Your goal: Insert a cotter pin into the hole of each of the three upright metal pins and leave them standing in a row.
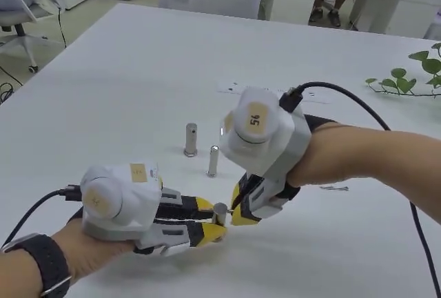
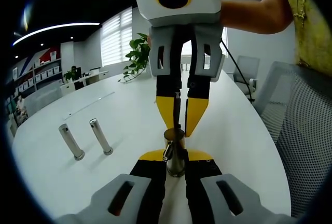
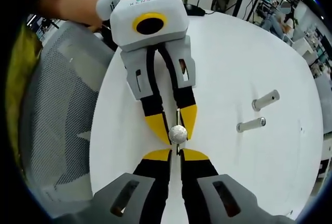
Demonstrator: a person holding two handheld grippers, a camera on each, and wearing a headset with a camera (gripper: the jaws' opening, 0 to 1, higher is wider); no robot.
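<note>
The left gripper [image 2: 175, 157] clamps its jaws on the near upright metal pin [image 2: 175, 146] on the table [image 2: 129, 112], while just above that pin's top the right gripper [image 2: 177, 125], jaws pinched on a thin cotter pin [image 2: 176, 109], aims it steeply down, not yet crosswise to the pin.

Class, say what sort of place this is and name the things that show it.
Likely an open-plan office or lab: a long white table, a mesh office chair beside it, window blinds and a leafy plant behind.
</note>
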